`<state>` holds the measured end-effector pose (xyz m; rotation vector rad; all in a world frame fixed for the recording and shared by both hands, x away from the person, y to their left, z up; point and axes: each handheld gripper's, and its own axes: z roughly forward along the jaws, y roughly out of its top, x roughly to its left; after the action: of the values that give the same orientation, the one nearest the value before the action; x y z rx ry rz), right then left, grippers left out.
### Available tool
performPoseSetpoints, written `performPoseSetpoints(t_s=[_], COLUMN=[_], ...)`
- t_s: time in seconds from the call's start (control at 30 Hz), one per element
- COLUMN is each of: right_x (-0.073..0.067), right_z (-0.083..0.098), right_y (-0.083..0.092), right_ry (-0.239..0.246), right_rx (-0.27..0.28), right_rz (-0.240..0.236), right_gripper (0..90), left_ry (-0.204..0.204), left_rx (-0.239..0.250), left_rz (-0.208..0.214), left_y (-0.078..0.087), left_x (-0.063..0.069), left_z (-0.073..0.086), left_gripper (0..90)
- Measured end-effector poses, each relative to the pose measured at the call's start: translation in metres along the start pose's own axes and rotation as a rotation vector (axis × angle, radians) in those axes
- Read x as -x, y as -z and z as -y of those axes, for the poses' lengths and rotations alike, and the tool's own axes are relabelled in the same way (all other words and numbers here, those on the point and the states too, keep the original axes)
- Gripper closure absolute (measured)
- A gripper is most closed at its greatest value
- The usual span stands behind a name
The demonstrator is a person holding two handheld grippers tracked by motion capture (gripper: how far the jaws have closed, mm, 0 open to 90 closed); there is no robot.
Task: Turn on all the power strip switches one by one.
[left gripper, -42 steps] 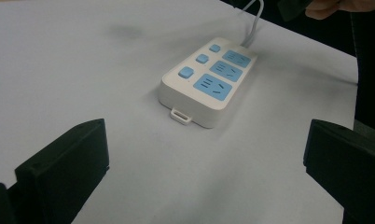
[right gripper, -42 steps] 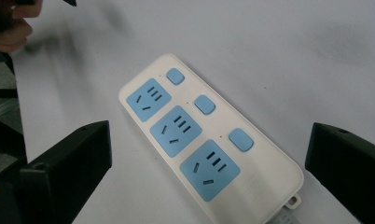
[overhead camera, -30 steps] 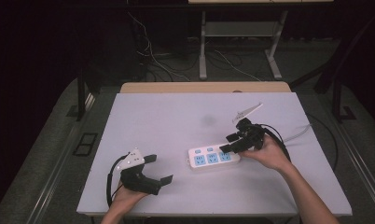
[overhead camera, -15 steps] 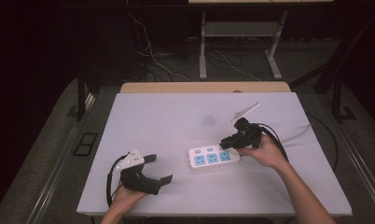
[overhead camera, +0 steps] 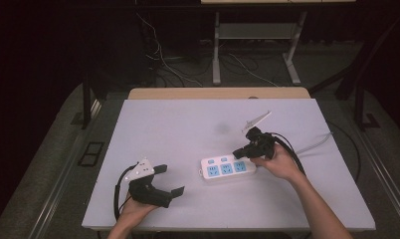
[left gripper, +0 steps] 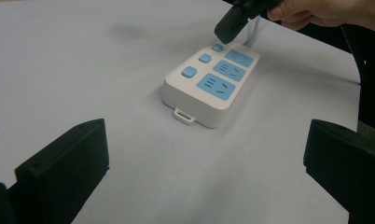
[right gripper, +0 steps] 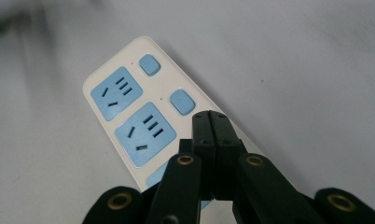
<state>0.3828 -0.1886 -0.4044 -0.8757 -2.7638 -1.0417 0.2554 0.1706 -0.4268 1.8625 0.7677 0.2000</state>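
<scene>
On a white desk (overhead camera: 188, 124), a power strip (overhead camera: 227, 168) lies just beneath the right gripper (right gripper: 210, 116), fingers pressed together with nothing between, best lowered squarely onto one blue switch (right gripper: 182, 101); the left gripper (overhead camera: 172, 180) rests agape, well apart.

No writing can be read on anything here.

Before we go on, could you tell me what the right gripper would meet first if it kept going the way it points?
Most likely the power strip: the right gripper, fingers shut, hangs over its blue switches, seemingly at the third one; whether it touches, I can't tell.
</scene>
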Motion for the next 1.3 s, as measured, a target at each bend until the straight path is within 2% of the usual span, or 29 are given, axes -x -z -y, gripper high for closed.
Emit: performPoseSetpoints(t_s=[0.23, 0.37, 0.83, 1.3], right_x=[0.0026, 0.0048, 0.0087, 0.0050], right_z=[0.0009, 0.0016, 0.0036, 0.0024], right_y=[-0.0055, -0.0051, -0.0059, -0.0087], right_ry=[0.003, 0.001, -0.009, 0.029], right_rx=[-0.019, -0.011, 0.016, -0.001], right_rz=[0.012, 0.022, 0.003, 0.022], right_gripper=[89.7, 89.8, 89.8, 90.0], left_ry=[0.001, 0.001, 0.001, -0.001], left_rx=[-0.004, -0.003, -0.007, -0.009], left_rz=[0.001, -0.001, -0.002, 0.000], left_y=[-0.0010, -0.0008, -0.0009, -0.0013], left_x=[0.0000, -0.0004, -0.0011, -0.0007], left_z=[0.0002, 0.0003, 0.0005, 0.0005], left_gripper=[0.0, 0.0, 0.0, 0.0])
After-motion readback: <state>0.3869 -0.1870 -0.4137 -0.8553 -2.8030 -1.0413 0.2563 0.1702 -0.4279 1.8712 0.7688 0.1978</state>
